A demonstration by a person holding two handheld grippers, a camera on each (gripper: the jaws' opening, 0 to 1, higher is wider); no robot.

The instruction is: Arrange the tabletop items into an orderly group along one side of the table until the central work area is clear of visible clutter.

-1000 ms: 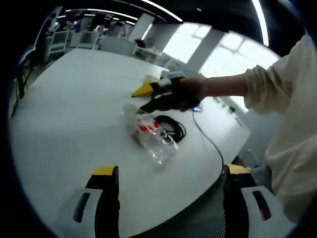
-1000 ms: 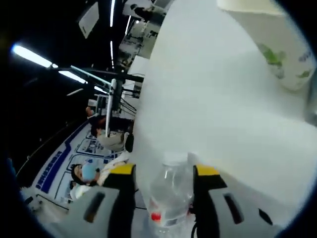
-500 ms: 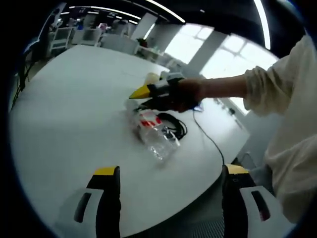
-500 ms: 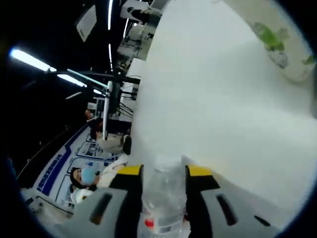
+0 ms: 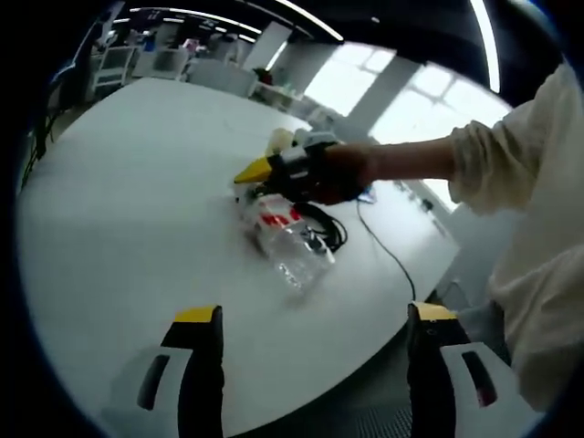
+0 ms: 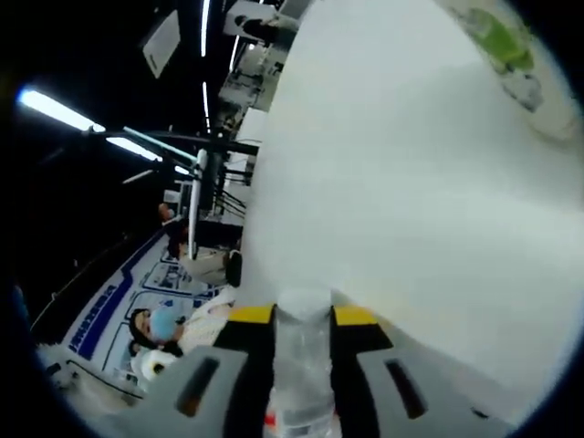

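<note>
Gripping near the neck is the risk: the clear plastic bottle point(image 5: 287, 246) is thin and lies on its side on the white table point(image 5: 119, 201), so it could be crushed, or could swing and slip out when lifted, judging by how far toward the cap the right gripper point(image 6: 304, 319) sits. The black cable point(image 5: 327, 230) is coiled just beside the bottle at its 2 o'clock and could be dragged along.

In the right gripper view the 2 yellow-tipped jaws are closed narrow on the bottle neck, white cap point(image 6: 304, 301) between the tips. In the left gripper view the right gripper point(image 5: 265, 173) is seen at 12 o'clock of the bottle, held by a hand point(image 5: 342, 172) reaching in from 3 o'clock, sleeve pale.

The left gripper point(image 5: 306, 315) is held wide, nothing between its jaws, well short of the bottle at 6 o'clock.

A paper cup point(image 6: 511, 46) with green print is seen at 1 o'clock in the right gripper view.
</note>
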